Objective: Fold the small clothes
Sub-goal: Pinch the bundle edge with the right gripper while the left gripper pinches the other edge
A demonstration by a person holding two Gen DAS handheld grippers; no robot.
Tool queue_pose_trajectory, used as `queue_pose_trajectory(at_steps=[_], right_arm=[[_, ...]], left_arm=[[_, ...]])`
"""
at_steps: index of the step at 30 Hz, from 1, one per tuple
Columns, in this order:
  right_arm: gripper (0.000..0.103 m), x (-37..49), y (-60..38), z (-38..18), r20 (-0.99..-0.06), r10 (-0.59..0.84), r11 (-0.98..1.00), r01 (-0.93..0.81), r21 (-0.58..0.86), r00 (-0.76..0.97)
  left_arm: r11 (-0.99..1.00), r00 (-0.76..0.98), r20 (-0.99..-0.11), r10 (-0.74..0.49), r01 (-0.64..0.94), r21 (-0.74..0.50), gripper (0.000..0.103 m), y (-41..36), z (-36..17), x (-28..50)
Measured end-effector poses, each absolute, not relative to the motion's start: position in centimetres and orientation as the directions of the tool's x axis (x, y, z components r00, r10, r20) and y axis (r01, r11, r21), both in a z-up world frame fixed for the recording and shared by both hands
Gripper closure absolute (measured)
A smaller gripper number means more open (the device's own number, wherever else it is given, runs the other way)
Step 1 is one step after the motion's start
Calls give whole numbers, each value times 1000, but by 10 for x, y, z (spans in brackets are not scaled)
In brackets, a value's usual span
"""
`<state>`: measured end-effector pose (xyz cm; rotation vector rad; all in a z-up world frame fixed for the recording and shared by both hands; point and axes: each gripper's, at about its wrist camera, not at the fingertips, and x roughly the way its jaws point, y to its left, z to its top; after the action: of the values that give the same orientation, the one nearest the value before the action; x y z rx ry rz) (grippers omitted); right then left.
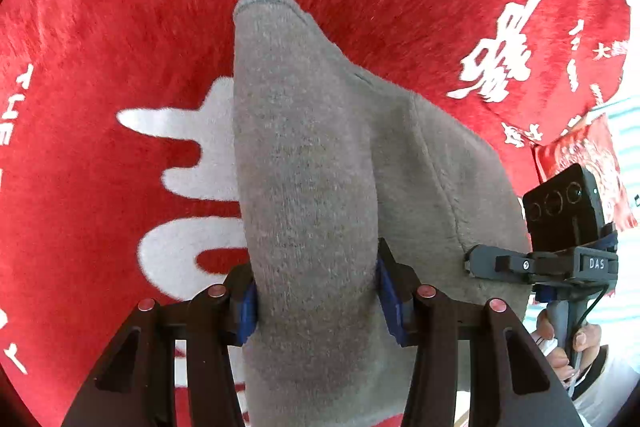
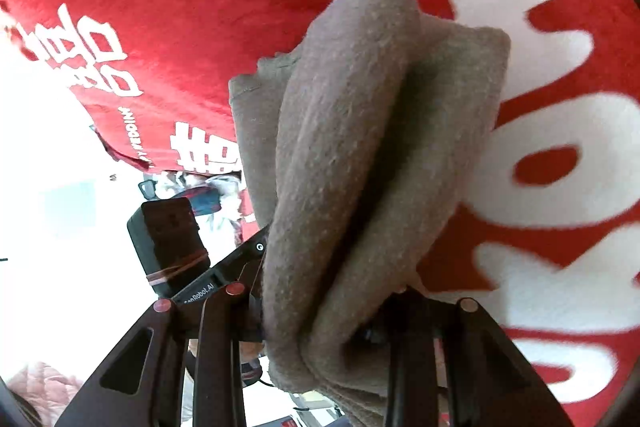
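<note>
My left gripper (image 1: 316, 291) is clamped, jaws about half closed, on a bunched band of a grey knit garment (image 1: 312, 155), its blue pads (image 1: 390, 303) pressing the cloth from both sides. In that wrist view my right gripper (image 1: 474, 263) nips the garment's far edge at 3 o'clock. The right wrist view shows that gripper (image 2: 332, 311) narrowed onto a doubled fold of the same garment (image 2: 360, 147), which rises toward 12 o'clock. The piece hangs between the two grippers, lifted over a red plush cloth (image 1: 120, 27) with white lettering. I judge the knit light, soft and limp, fleecy rather than slippery, and apt to sag wherever unsupported; seams and hems are the surest places to hold. A stitched hem (image 1: 256, 3) crosses its tip at 12 o'clock.
</note>
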<state>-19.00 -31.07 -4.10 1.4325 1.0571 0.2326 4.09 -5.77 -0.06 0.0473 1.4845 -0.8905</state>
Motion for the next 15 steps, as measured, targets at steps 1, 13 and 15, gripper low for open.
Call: queue_pose_trajectory(at_steps=[1, 13, 15], right_arm=[[68, -189, -304, -37, -441, 701, 194, 445, 874, 561], [65, -113, -164, -65, -474, 772, 275, 449, 850, 424], [63, -98, -152, -73, -577, 738, 392, 473, 789, 350]], left_arm=[[688, -157, -860, -486, 539, -487, 52, -57, 5, 34], [750, -80, -911, -405, 541, -381, 52, 79, 29, 85], [776, -69, -925, -374, 522, -353, 52, 95, 12, 91]])
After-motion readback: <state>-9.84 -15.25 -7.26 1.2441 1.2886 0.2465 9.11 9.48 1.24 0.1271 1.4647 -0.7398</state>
